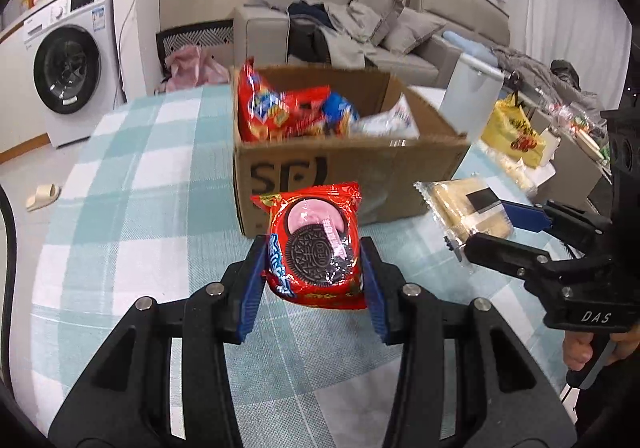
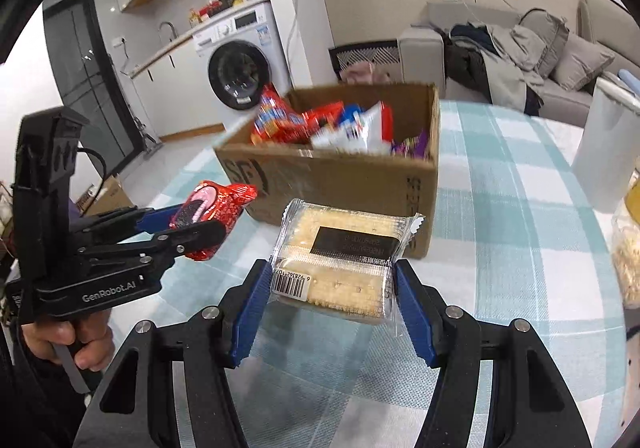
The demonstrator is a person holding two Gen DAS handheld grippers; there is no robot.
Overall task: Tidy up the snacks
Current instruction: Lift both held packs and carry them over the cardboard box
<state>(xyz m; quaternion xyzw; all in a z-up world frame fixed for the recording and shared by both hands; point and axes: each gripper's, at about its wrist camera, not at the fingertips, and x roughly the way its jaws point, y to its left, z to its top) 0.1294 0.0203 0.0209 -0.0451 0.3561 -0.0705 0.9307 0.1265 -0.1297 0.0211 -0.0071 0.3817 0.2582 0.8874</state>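
Note:
My left gripper (image 1: 314,268) is shut on a red Oreo packet (image 1: 316,244), held above the checked tablecloth in front of the cardboard box (image 1: 344,183). My right gripper (image 2: 330,280) is shut on a clear-wrapped cracker pack (image 2: 340,260), also lifted off the cloth. In the right wrist view the left gripper (image 2: 200,226) appears at the left with the Oreo packet (image 2: 216,203) in it. At the right edge of the left wrist view, the right gripper (image 1: 486,226) holds the cracker pack (image 1: 460,207). The open box (image 2: 340,183) holds several snack packets (image 2: 320,123).
A white upright container (image 2: 604,151) stands at the table's right. A yellow bag (image 1: 512,131) and other items lie beyond the table's right side. A sofa (image 1: 360,31) with clothes and a washing machine (image 1: 68,63) stand behind. A person's hand (image 2: 80,340) grips the left handle.

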